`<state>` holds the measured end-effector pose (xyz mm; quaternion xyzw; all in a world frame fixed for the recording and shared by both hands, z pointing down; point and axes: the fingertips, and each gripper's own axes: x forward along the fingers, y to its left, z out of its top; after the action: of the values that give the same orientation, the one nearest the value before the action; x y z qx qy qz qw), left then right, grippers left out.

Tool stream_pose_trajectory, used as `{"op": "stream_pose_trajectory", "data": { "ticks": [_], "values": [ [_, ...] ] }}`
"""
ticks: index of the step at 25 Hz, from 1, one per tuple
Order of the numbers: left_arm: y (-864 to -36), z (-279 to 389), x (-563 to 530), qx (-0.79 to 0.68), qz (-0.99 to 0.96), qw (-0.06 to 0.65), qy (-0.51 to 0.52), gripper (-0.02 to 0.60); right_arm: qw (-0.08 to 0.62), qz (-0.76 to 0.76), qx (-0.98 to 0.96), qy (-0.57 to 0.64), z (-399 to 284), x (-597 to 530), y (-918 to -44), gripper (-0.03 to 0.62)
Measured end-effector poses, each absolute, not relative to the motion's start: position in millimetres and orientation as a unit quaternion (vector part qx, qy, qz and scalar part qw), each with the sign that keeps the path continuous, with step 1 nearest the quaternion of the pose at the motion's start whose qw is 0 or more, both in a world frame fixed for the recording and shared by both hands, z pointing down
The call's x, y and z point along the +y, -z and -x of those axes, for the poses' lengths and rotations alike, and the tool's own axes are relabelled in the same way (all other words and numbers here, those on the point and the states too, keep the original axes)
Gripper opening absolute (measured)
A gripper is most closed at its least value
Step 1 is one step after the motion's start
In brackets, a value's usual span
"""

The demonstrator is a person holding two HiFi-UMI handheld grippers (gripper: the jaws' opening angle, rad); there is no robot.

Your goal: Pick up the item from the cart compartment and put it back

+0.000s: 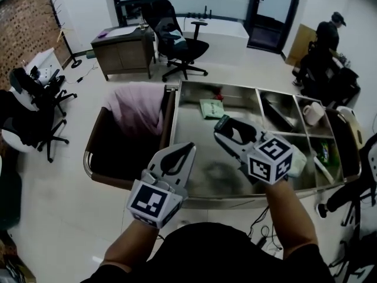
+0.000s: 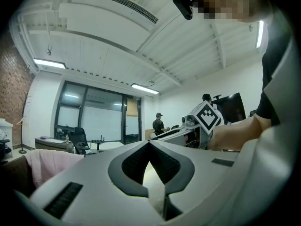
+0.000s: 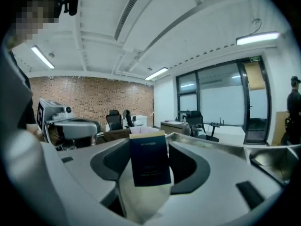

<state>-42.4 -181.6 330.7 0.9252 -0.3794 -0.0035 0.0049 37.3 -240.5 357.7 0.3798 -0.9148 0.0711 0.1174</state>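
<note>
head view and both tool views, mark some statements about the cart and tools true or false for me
1. The right tool grips a dark packet. True.
2. The left tool grips a packet too. False: its jaws are together with nothing between them.
3. A pink cloth drapes over the dark bin at the cart's left end. True.
4. The white mug sits in the cart's large compartment. False: it is in a small compartment at the far right.
5. A green pouch lies in the large compartment. True.
</note>
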Motion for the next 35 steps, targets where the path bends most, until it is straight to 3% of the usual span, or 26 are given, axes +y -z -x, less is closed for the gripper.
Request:
{"op": "stream_pose_trajectory", "data": {
  "ticks": [16, 35],
  "values": [
    [-322, -12, -142, -0.369, -0.929, 0.003, 0.013, 0.000, -0.023, -0.416, -0.906, -0.073, -98, -153, -303, 0.258],
    [-329, -39, -123, -0.342, -0.940, 0.012, 0.001, 0.000, -0.034, -0.461, -0.885, -0.062, -120, -104, -317, 0.258]
  ]
}}
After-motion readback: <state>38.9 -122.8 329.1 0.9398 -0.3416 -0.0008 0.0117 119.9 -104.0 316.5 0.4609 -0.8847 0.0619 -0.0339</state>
